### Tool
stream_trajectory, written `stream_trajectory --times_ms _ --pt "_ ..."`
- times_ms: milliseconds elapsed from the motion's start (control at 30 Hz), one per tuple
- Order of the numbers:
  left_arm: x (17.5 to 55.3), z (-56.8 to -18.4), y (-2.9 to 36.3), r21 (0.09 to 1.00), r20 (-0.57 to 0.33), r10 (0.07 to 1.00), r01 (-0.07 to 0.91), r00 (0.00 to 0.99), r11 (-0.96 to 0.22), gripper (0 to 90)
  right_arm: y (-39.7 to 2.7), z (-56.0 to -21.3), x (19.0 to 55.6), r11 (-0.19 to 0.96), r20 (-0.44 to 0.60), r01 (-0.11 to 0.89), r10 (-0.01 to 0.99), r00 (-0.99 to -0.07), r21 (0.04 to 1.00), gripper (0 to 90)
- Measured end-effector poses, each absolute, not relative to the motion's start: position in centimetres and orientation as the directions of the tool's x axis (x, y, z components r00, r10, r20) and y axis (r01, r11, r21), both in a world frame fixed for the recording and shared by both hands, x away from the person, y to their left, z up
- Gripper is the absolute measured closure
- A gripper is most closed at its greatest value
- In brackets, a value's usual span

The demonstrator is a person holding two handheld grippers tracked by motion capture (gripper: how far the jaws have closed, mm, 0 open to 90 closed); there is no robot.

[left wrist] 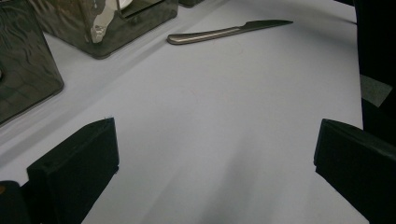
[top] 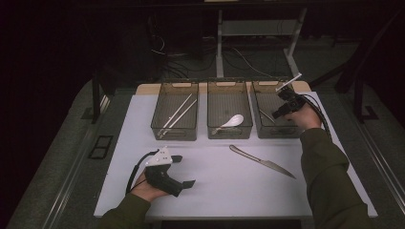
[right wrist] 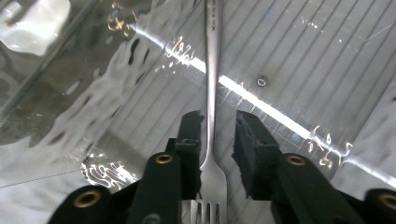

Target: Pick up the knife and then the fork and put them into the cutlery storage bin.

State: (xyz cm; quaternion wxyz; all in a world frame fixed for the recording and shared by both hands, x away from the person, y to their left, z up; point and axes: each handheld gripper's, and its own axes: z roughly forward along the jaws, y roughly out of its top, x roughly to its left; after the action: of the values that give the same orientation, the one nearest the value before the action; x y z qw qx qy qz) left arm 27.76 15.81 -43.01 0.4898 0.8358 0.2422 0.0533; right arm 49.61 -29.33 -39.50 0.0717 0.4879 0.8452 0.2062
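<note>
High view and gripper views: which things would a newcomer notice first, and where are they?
Three dark bins stand in a row at the table's far side. In the rightmost, the right tongs stand open around a fork. A knife lies alone on the white mat, near the open left tongs.

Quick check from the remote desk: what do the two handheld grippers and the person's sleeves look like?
Both are black. The left gripper carries a grey three-cornered plate and a black cable looping by the wrist. The right gripper trails a black cable over the hand; brass-coloured rivets sit at its jaw bases. Both sleeves are olive green.
</note>
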Motion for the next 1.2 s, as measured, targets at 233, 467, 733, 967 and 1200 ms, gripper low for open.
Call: stream_trajectory --times_ms 233,467,733,967,1200 --pt "27.8 -43.0 15.8 0.843 -0.148 0.459 0.354 0.876 -0.404 0.0 -30.2 -38.7 48.8 0.395 0.110 0.785 0.860 -0.499 0.478 55.7" --pt "27.8 -43.0 15.8 0.843 -0.147 0.462 0.356 0.875 -0.404 0.0 -30.9 -37.4 47.3 0.393 0.109 0.748 0.846 -0.522 0.535 48.4" --pt "27.8 -43.0 15.8 0.840 -0.149 0.466 0.360 0.872 -0.406 0.0 -31.1 -35.6 44.5 0.418 0.099 0.677 0.804 -0.586 0.606 44.1" --pt "27.8 -43.0 15.8 0.841 -0.148 0.467 0.359 0.872 -0.405 0.0 -30.8 -34.6 41.9 0.431 0.100 0.640 0.776 -0.622 0.636 42.6" --pt "27.8 -43.1 15.8 0.839 -0.146 0.469 0.360 0.871 -0.407 0.0 -30.5 -34.2 39.4 0.432 0.125 0.606 0.738 -0.663 0.668 39.8"
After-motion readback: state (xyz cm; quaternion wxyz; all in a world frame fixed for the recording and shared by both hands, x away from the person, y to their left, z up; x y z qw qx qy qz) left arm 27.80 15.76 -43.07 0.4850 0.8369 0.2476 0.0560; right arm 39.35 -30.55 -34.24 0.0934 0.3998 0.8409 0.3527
